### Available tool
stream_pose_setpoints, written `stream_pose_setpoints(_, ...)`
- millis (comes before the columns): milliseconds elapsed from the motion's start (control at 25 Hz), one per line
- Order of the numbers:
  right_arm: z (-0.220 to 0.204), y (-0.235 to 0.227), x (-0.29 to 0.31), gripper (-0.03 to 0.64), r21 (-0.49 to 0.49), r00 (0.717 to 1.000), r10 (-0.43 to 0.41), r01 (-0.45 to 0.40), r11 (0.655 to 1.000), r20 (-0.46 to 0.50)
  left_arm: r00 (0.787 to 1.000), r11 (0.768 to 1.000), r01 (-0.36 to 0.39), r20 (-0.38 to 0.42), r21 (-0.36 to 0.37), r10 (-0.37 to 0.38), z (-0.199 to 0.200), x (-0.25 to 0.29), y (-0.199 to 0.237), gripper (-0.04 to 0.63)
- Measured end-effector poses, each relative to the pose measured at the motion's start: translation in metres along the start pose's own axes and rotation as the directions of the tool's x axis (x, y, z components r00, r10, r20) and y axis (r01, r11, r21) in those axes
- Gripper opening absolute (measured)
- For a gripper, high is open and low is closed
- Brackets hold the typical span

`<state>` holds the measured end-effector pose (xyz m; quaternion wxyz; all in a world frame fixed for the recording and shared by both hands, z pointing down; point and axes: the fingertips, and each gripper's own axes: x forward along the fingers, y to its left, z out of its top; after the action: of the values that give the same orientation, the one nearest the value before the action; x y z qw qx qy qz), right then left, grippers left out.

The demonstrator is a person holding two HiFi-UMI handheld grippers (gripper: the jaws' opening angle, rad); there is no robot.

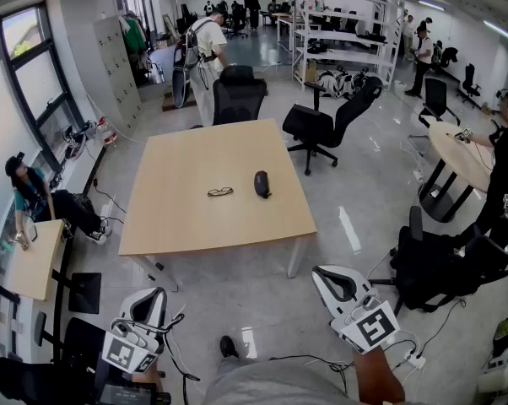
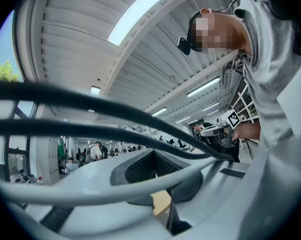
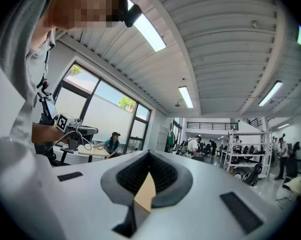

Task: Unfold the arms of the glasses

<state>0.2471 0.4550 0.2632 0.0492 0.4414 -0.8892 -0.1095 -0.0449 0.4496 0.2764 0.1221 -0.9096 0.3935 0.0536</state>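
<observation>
Seen from well back of the table point(image 1: 195, 226), with both tools carried low and close to the body: left gripper point(image 1: 153, 300) at 7 o'clock of the head view, right gripper point(image 1: 323, 277) at 5 o'clock. Tipped upward, to judge from the ceiling filling both gripper views. Pressed together on each side, closed at the tip and pinching nothing, with only a tan sliver showing through the narrow gap lower down. Probably kept closed and tucked in simply for the approach, with no reach begun.

Lying flat near the middle of the tabletop, well apart from both tools: dark-framed glasses point(image 1: 220, 191), with a dark case point(image 1: 262, 184) just beside them at 3 o'clock, not touching. Likely set mid-table to be reachable from any edge. Long axis running roughly 9 to 3 o'clock across the head view, with the 3 o'clock end tipped slightly away. Too small here to tell which way the lenses face or how the arms lie; taken as folded on the strength of the task alone. Not started, by this reading: close the distance first, then steady the front with one tool and swing each arm out with the other.
</observation>
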Motion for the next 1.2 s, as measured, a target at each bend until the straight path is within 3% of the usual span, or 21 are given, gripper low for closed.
stream_pose_setpoints(440, -0.008, 0.003, 0.024, 0.008, 0.021, 1.0, 0.006, -0.005, 1.0, -0.018, 0.999, 0.999, -0.02, -0.04, -0.031, 0.018, -0.019, -0.004, 0.025, 0.006)
stream_pose_setpoints(680, -0.014, 0.001, 0.06, 0.008, 0.116, 1.0, 0.022, -0.022, 0.993, 0.006, 0.994, 0.996, -0.044, -0.106, -0.073, 0.036, -0.047, 0.006, 0.065, 0.006)
stream_pose_setpoints(1200, -0.034, -0.006, 0.186, 0.008, 0.138, 0.998, -0.041, 0.047, 0.989, -0.049, 0.992, 0.996, 0.053, -0.112, -0.067, -0.06, -0.084, 0.048, 0.181, 0.006)
